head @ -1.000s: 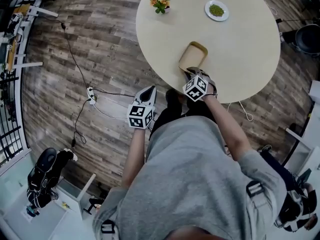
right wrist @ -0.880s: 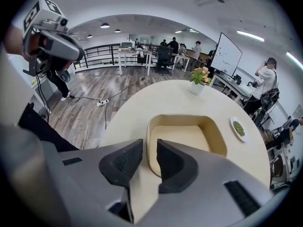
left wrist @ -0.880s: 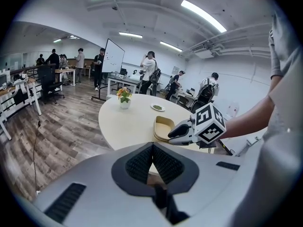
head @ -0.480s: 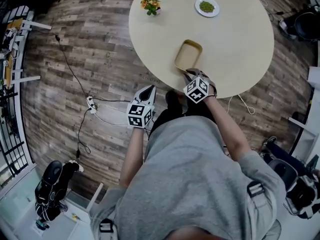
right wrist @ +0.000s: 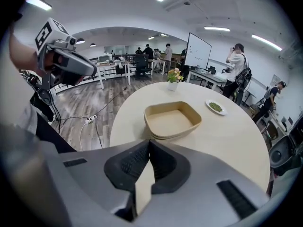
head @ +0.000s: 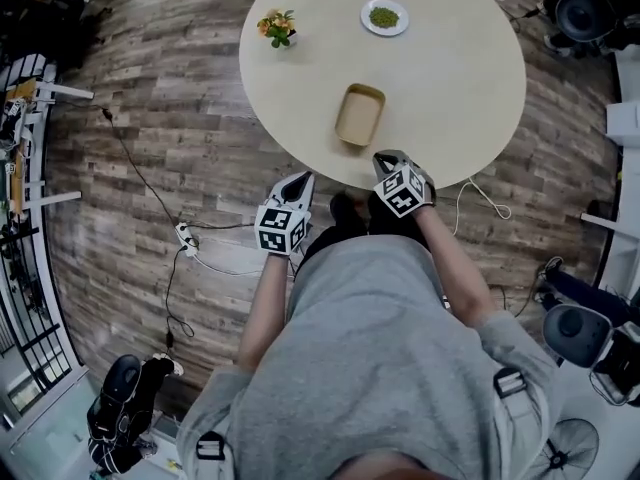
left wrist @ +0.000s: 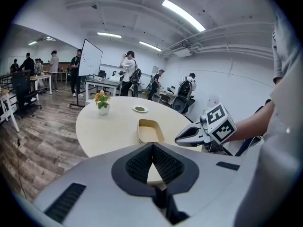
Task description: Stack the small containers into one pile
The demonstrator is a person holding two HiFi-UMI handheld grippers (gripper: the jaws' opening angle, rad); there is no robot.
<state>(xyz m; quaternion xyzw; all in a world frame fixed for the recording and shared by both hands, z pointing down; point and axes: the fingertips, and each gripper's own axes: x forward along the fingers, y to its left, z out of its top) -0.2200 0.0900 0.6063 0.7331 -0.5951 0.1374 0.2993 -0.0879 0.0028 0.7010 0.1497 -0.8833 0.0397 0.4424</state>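
Observation:
A pile of nested tan containers (head: 360, 114) sits on the round pale table (head: 470, 78), toward its near edge. In the right gripper view the containers (right wrist: 172, 120) lie just beyond my jaws, and layered rims show on the pile's side. My right gripper (head: 386, 158) hovers at the table's near edge, a short way from the pile, shut with nothing in it. My left gripper (head: 301, 179) hangs over the floor left of the table, also shut and empty. From the left gripper view the containers (left wrist: 150, 130) and the right gripper (left wrist: 187, 137) are ahead.
A small pot of flowers (head: 277, 26) and a white plate of green food (head: 384, 17) stand at the table's far side. A power strip with cables (head: 185, 236) lies on the wooden floor. A cord (head: 480, 198) hangs by the table's right edge. Several people stand by a whiteboard (left wrist: 90, 58).
The right gripper has drawn back from the containers to the table's edge, leaving them standing alone. The view has shifted, so the table sits farther left. The left gripper has barely moved.

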